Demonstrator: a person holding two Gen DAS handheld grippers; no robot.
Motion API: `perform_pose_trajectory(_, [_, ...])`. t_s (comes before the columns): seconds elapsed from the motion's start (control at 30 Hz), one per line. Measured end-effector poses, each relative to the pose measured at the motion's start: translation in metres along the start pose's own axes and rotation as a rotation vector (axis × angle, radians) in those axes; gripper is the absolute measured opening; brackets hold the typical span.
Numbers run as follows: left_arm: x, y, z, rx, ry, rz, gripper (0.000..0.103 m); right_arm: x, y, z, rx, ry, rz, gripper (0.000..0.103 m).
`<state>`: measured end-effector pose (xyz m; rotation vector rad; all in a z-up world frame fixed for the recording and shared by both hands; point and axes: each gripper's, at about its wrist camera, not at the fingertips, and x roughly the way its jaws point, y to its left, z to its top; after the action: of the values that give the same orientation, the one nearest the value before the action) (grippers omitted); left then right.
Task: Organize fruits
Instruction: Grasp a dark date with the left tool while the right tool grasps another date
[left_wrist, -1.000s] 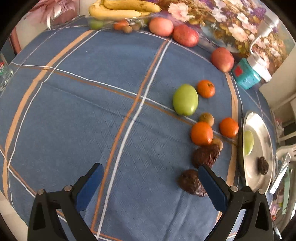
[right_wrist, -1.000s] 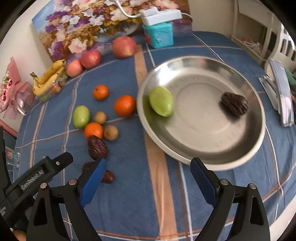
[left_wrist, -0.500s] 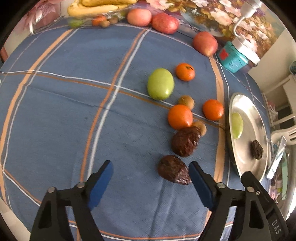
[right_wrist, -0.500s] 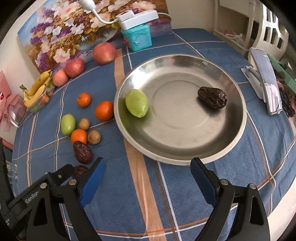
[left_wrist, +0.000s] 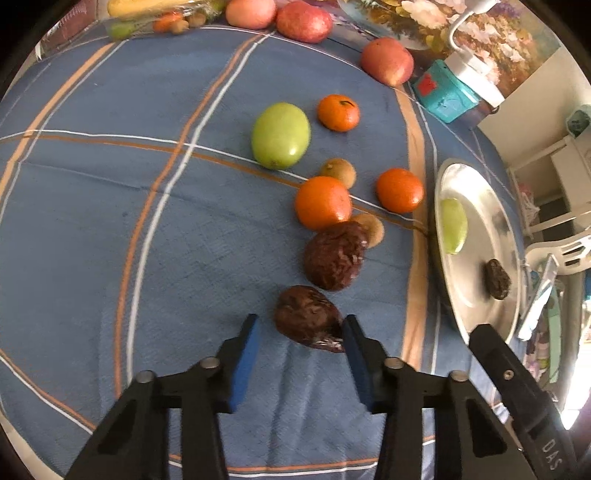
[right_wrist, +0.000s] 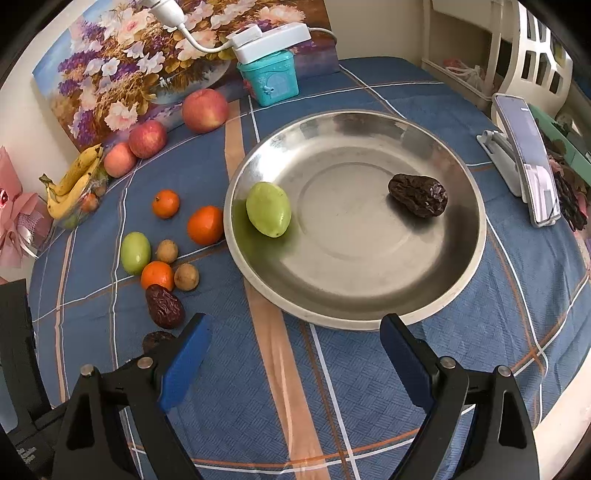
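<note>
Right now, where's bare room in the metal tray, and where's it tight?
Free: the tray middle and near side, between the green fruit at its left wall and the date toward its right. Bare cloth left of the fruit cluster. Tight: the oranges, small brown fruits and dates bunched beside the tray's left rim.

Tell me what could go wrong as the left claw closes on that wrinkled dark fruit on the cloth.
The left claw has been closing around the nearest dark fruit. One finger looks to be at the fruit's edge, the other still off it, so it may roll or squirt out. The second dark fruit lies close behind and could be nudged into the orange. Squeezing hard might crush it.
</note>
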<state>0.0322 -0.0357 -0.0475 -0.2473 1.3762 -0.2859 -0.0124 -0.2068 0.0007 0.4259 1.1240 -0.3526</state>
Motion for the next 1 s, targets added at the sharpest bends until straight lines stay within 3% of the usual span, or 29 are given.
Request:
perform_pose_trajectory(0.4, [-0.007,0.001,0.002,-0.024,-0.030,-0.032,0.038,0.003,-0.001,0.001,-0.002,0.007,0.003,0.093])
perform_pose_trajectory(0.63, [-0.039,0.032,0.011,-0.137,-0.180,0.018,0.038,0.004,0.004,0.001,-0.030,-0.001,0.023,0.092])
perform_pose_trajectory(0.87, [-0.056,0.065,0.018,-0.255,-0.268,0.045,0.038,0.007,0.043,-0.002,-0.144,-0.018,0.122,0.092])
perform_pose_trajectory(0.93, [-0.058,0.070,0.018,-0.266,-0.269,0.042,0.038,0.008,0.054,-0.004,-0.176,-0.027,0.139,0.089])
perform_pose_trajectory(1.0, [-0.057,0.073,0.021,-0.271,-0.266,0.038,0.038,0.010,0.066,-0.004,-0.215,-0.034,0.157,0.074])
